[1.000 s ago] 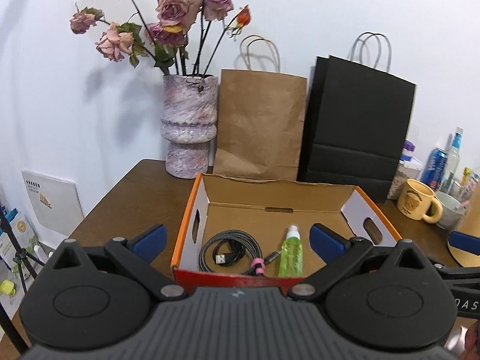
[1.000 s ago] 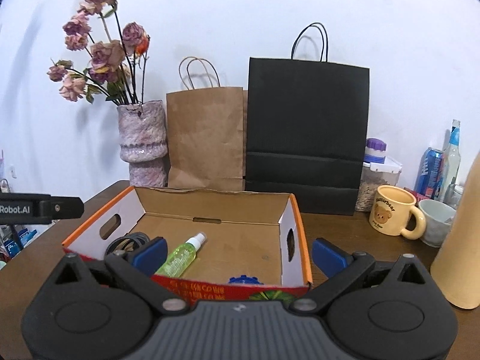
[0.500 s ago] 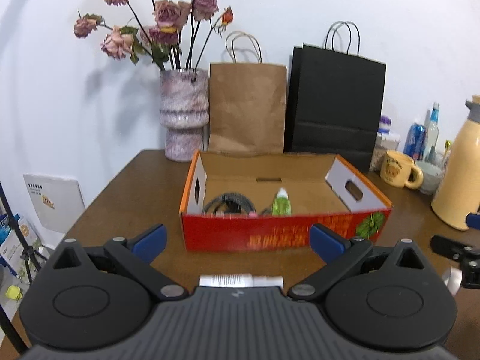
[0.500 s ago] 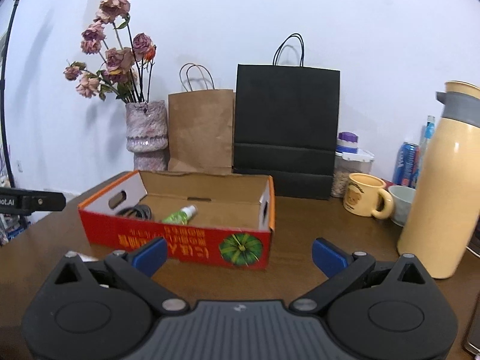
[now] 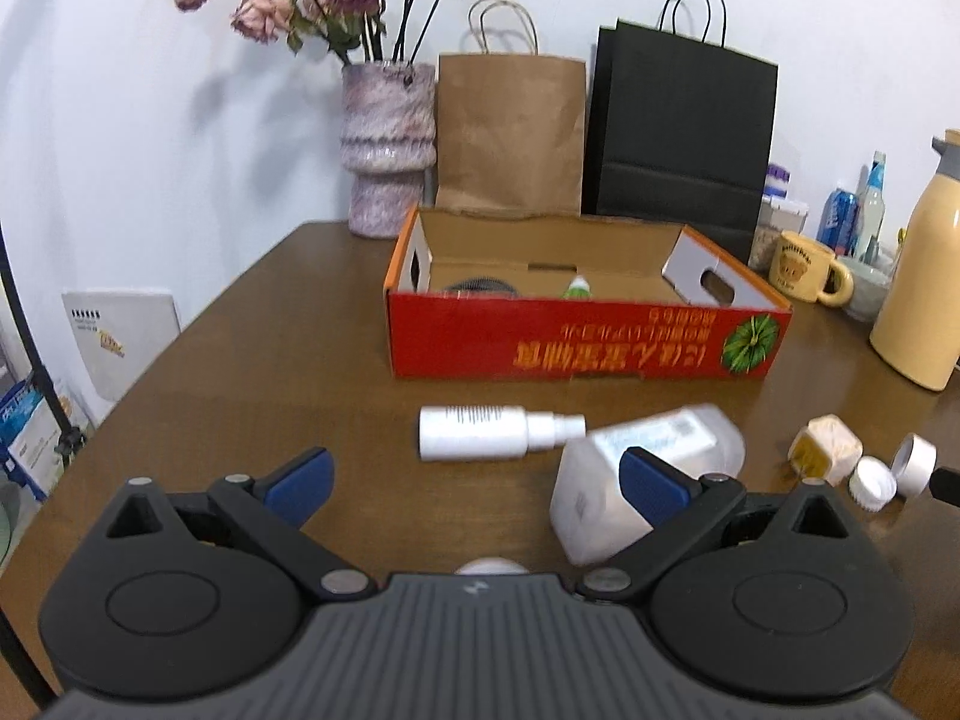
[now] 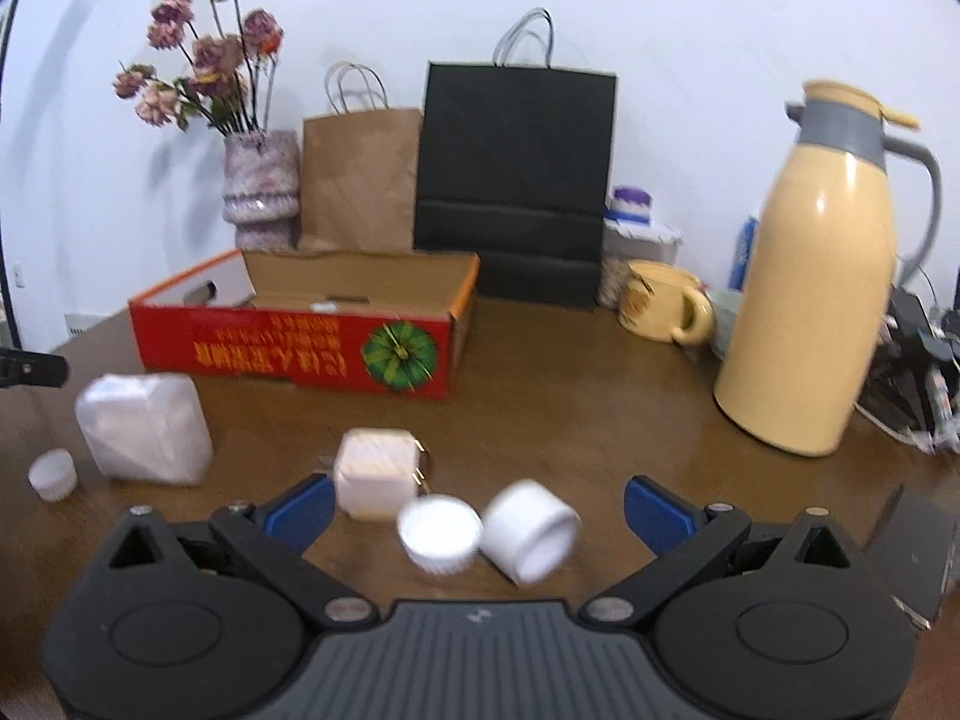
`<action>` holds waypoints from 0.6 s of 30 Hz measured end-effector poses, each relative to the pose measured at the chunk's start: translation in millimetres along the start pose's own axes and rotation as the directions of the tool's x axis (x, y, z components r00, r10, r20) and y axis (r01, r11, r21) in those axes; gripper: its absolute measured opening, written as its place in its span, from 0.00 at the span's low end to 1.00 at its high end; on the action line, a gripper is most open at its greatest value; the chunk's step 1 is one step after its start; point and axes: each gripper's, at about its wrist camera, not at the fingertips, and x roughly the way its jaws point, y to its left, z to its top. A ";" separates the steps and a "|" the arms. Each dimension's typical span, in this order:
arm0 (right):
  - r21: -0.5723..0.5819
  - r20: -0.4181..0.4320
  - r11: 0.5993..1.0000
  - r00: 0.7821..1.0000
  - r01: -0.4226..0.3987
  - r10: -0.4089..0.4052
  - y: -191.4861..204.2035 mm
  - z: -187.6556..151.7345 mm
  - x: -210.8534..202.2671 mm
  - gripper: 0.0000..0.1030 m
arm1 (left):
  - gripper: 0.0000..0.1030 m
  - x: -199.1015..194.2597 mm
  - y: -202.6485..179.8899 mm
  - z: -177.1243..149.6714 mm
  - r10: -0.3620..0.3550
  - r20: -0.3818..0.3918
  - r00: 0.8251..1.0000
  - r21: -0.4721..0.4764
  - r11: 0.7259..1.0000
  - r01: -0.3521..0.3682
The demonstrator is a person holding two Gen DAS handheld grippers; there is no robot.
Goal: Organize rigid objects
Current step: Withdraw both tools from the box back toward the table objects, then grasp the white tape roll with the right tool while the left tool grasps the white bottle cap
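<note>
A red cardboard box [image 5: 588,348] [image 6: 294,348] stands open on the brown table, with a green spray bottle [image 5: 577,288] and a dark cable [image 5: 480,286] inside. In front of it lie a white spray bottle [image 5: 480,432], a clear squarish bottle [image 5: 660,450] [image 6: 144,426], a white charger plug [image 5: 825,453] [image 6: 378,471] and two white caps [image 6: 440,531] [image 6: 531,528]. My left gripper [image 5: 474,483] is open just short of the spray bottle. My right gripper [image 6: 477,510] is open, with the caps between its fingers. Neither holds anything.
A vase of dried roses [image 5: 387,144], a brown paper bag [image 5: 510,132] and a black bag [image 5: 678,138] line the wall. A yellow thermos [image 6: 816,276], a mug [image 6: 663,300], cans and dark devices [image 6: 912,354] crowd the right. Another small white cap [image 6: 53,474] lies at the left.
Both grippers have pulled back from over the box toward the near side of the table. The loose bottles, plug and caps have come into view in front of the box.
</note>
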 end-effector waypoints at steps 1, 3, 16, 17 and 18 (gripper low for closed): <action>0.002 -0.012 1.000 1.000 0.004 -0.004 -2.5 -3.3 1.0 1.00 | 1.00 0.1 0.4 -3.4 -0.001 -0.005 1.000 -0.001 1.000 0.001; 0.005 -0.033 1.000 0.999 0.008 -0.007 -8.0 -11.3 3.3 1.00 | 1.00 0.5 1.0 -10.4 0.002 -0.013 1.000 0.001 1.000 -0.002; 0.037 -0.077 0.999 0.997 -0.022 0.025 -33.9 -14.1 49.3 0.96 | 1.00 3.9 4.7 -25.0 0.010 0.009 1.000 -0.024 1.000 -0.009; 0.039 -0.078 0.999 0.997 -0.021 0.024 -34.5 -13.0 53.0 0.93 | 1.00 4.4 4.5 -25.6 0.010 0.009 1.000 -0.024 1.000 -0.009; 0.044 -0.083 0.999 0.996 -0.025 0.028 -35.0 -12.2 56.9 0.89 | 1.00 4.6 4.6 -25.8 0.008 0.010 1.000 -0.025 1.000 -0.008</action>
